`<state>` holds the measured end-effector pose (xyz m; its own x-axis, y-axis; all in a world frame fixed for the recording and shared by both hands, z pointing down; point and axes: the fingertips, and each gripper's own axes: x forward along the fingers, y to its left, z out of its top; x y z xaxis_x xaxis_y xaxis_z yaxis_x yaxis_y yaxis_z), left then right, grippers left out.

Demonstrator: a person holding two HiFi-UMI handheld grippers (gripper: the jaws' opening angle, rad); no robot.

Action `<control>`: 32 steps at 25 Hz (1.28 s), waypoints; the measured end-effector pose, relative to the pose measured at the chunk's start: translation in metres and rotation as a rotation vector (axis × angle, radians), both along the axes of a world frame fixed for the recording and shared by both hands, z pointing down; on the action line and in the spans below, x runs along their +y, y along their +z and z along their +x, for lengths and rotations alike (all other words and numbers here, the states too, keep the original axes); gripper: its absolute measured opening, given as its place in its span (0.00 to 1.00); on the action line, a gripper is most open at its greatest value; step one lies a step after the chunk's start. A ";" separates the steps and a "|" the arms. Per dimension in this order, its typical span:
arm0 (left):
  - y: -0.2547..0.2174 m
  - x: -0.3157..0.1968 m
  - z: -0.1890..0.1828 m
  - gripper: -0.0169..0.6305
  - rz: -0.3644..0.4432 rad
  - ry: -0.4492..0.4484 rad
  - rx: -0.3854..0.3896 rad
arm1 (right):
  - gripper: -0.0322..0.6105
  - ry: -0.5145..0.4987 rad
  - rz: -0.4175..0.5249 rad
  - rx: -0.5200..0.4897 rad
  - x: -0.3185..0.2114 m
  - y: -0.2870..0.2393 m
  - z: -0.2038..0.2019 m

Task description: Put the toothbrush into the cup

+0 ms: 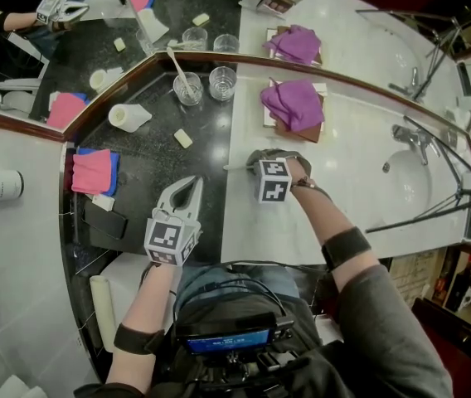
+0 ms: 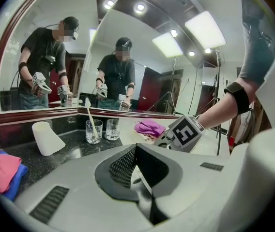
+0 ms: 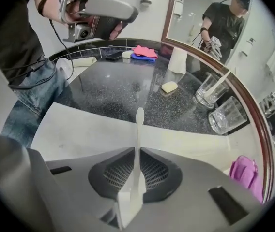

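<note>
In the right gripper view a white toothbrush [image 3: 138,144] is pinched between the pads of my right gripper [image 3: 136,173], its head pointing out over the white counter towards the black stone. The head view shows that gripper [image 1: 256,159] low over the white counter, with the toothbrush [image 1: 234,167] sticking out to the left. Two clear glass cups stand by the mirror: one [image 1: 188,88] holds another white toothbrush, the other [image 1: 222,82] is empty. My left gripper [image 1: 191,182] is shut on nothing, above the black counter's front.
A purple cloth [image 1: 292,104] lies on a tray behind the right gripper. On the black counter are a tipped white paper cup [image 1: 128,117], a soap bar [image 1: 183,138], a pink cloth [image 1: 93,171] and a black phone [image 1: 107,220]. The sink [image 1: 401,181] and tripod legs [image 1: 434,214] are at the right.
</note>
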<state>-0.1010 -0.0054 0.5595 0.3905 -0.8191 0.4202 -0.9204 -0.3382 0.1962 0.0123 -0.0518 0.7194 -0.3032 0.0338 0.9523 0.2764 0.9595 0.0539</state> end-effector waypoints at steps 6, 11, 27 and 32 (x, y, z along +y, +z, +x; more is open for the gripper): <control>-0.001 0.002 -0.001 0.03 0.012 -0.024 -0.007 | 0.14 0.132 0.034 -0.214 -0.010 -0.042 -0.016; -0.011 0.000 -0.001 0.03 0.027 -0.037 -0.001 | 0.14 0.224 0.073 -0.403 -0.015 -0.087 -0.028; -0.040 0.006 -0.012 0.03 0.055 -0.093 -0.021 | 0.14 0.554 0.083 -0.816 -0.031 -0.184 -0.046; -0.042 -0.006 -0.014 0.03 0.058 -0.066 -0.034 | 0.14 0.678 0.132 -0.921 -0.059 -0.203 -0.050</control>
<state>-0.1155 -0.0116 0.5177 0.3211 -0.8661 0.3830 -0.9469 -0.2864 0.1463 -0.0378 -0.1109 0.5169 -0.8033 -0.4860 0.3442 -0.4910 0.8676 0.0789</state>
